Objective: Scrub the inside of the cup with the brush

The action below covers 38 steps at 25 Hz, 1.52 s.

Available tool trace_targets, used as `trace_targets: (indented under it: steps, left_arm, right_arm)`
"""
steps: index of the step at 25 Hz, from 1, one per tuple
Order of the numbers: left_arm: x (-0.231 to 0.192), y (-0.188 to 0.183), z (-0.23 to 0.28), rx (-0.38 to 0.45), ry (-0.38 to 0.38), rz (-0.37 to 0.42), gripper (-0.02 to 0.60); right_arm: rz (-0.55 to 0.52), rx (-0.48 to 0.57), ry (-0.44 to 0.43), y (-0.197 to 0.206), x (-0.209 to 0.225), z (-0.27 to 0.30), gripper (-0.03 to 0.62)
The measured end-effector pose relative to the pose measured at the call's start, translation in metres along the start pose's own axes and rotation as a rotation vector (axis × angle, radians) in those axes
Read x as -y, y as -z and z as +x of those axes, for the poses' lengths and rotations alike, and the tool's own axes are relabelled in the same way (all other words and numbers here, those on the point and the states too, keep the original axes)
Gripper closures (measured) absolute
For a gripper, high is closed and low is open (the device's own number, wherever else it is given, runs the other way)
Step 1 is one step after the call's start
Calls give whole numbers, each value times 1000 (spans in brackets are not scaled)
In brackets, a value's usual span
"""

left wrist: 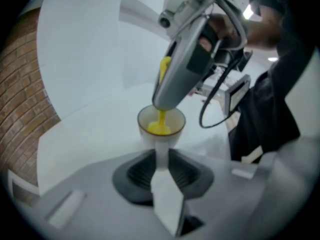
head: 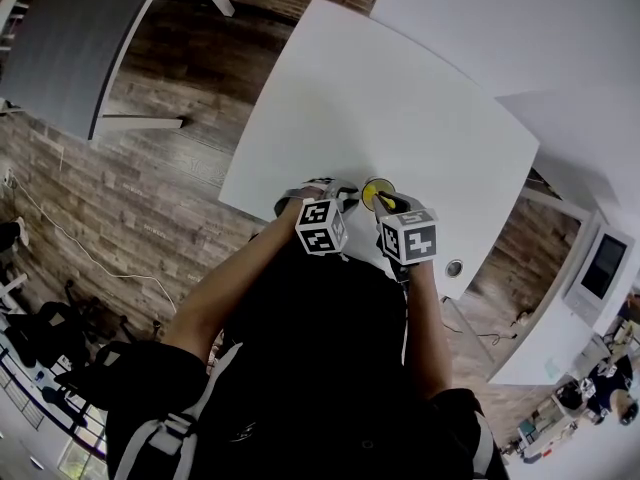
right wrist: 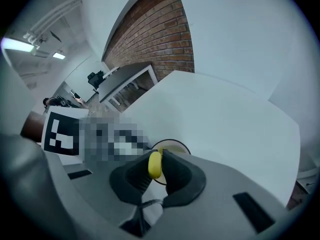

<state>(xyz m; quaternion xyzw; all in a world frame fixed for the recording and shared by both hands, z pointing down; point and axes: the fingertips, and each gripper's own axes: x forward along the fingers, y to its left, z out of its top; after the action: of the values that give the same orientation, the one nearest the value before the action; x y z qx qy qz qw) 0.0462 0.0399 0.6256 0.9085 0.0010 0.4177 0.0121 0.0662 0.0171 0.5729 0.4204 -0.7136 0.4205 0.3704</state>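
Observation:
A small white cup point(left wrist: 161, 129) stands on the white table point(head: 400, 98), its inside yellow. My left gripper point(left wrist: 161, 156) is shut on the cup's white handle, which runs back between the dark pads. My right gripper point(left wrist: 172, 96) points steeply down over the cup's mouth, shut on the yellow brush point(left wrist: 161, 124), whose head sits inside the cup. In the right gripper view the brush handle point(right wrist: 155, 164) is pinched between the jaws of the right gripper point(right wrist: 156, 161), with the cup rim point(right wrist: 172, 145) just beyond. From the head view, the cup point(head: 378, 193) is flanked by the left gripper point(head: 345, 196) and the right gripper point(head: 392, 204).
The cup stands close to the table's near edge point(head: 250, 203), with wood floor point(head: 120, 198) beyond it on the left. A round grommet point(head: 455, 267) sits in the table at the right. A grey table point(head: 70, 38) stands at the far left. A black cable point(left wrist: 215, 109) hangs from the right gripper.

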Motion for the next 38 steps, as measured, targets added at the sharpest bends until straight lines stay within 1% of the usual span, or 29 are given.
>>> trace_targets:
  steps: [6,12,17,21,24,28,31,35,38]
  left_arm:
    - [0,-1,0,-3,-6,-12,506]
    - [0,2,-1,-3,-11,-13,506]
    - [1,0,0,-4,-22,-27,506]
    - [1,1,0,-8,-28,-28,506]
    - [1,2,0,-8,-32,-29,506]
    - [0,3,-1,-8,-33,-31,506]
    - [0,1,0,-8,-32,-29,506]
    - [1,1,1,-20,-40,-6,506]
    - [0,0,1,-19,-43,-16,506]
  right_arm:
    - [-40,-40,21,9,3,21,563]
    - [-123,-46,88,5,9,34,563]
    - [-196,-121,39,12,4,25,563]
    - [-198,-117,-18,13,-6,6,563]
    - [-208,-111,-29,15,-9,-7,563]
    - [-274,-114,-3,17,-9,0,563]
    - [-325,-141,14,23,-4,15,563]
    - [-393,-178,55,27,4,25,563]
    - [-448,-178,87,26,9,25,563]
